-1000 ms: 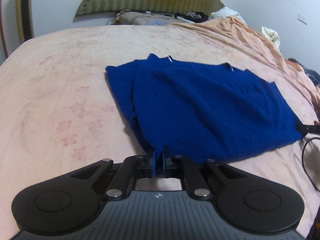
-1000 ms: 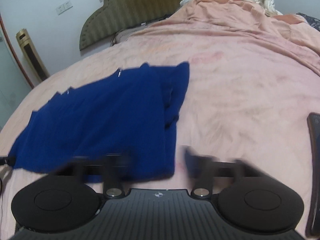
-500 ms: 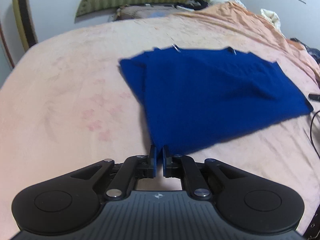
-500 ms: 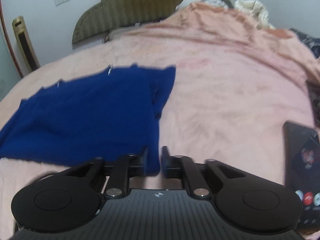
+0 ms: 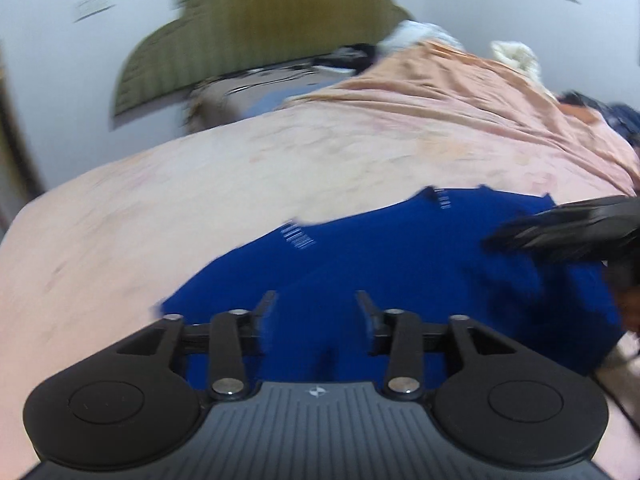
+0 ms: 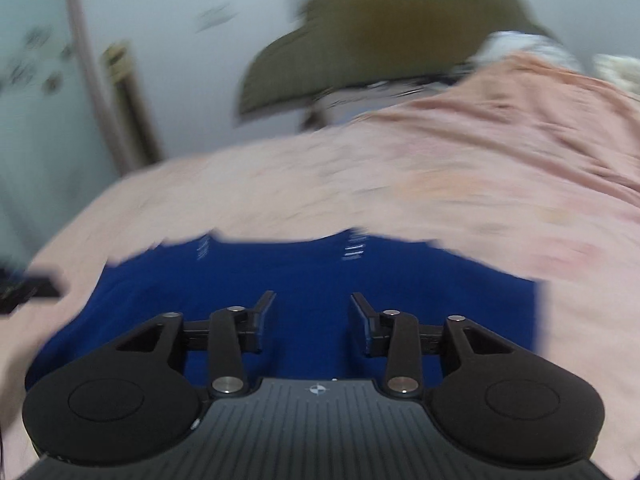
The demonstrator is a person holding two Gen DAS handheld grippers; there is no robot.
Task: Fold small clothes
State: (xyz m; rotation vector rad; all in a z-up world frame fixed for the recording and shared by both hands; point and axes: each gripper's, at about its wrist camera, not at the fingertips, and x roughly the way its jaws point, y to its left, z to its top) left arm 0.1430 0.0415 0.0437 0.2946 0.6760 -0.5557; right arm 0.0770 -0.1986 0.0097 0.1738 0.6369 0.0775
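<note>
Blue garment (image 5: 420, 280) lying flat on the bed (image 5: 200, 200), beneath both grippers. Left gripper (image 5: 316, 312) and right gripper (image 6: 312, 312): jaws just opened, standing apart, nothing clamped. Soft, light, limp cloth; best pinched at a hem corner, though blur probably hides the edges

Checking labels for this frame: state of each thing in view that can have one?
left tongs: open, just been opening, nothing between the pads, above the cloth
right tongs: open, just been opening, nothing gripped
blue garment: released, lying folded and flat on the bed
pink bedsheet: spread, wrinkled, bunched on the far right
green headboard: upright against the wall
</note>
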